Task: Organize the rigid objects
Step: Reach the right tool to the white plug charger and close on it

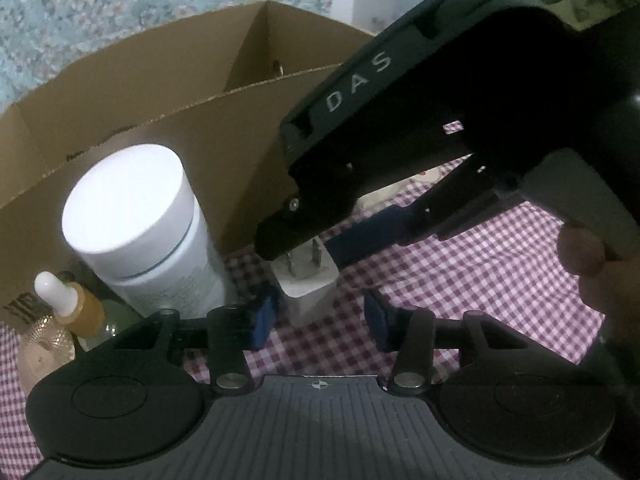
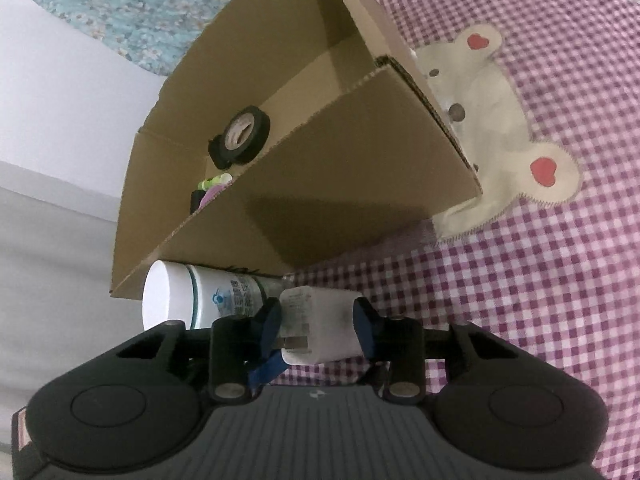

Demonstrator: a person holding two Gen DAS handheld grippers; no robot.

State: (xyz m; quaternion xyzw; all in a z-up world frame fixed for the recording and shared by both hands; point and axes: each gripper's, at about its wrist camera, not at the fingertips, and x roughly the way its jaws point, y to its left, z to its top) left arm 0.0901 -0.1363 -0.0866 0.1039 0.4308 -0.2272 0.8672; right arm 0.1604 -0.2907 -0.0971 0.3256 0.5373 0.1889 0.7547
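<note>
Cardboard first: the box (image 1: 160,92) is stood along the far side of the checked cloth (image 1: 460,280). A dropper bottle (image 1: 76,300) and a white-capped bottle (image 1: 128,200) are parked against its near wall at the left end. Just right of that bottle, the charger (image 1: 308,292) is stood on the cloth, prongs up, close to the box wall but not in it.

The left gripper (image 1: 320,316) is held low around the charger's base, jaws narrowed partway. One pad sits right by the left face, while a gap can be seen on the other side, so nothing is actually clamped there. The right gripper (image 2: 317,320) comes in from the right and its pads are pressed on two opposite faces of the charger, so that's where the grip is.

So the pick-up of the charger looks to be the step in hand. Next, a clean lift is probably needed, over the wall and into the box, where a tape roll (image 2: 242,136) is already lying. The left jaws should be kept clear so the charger isn't snagged.
</note>
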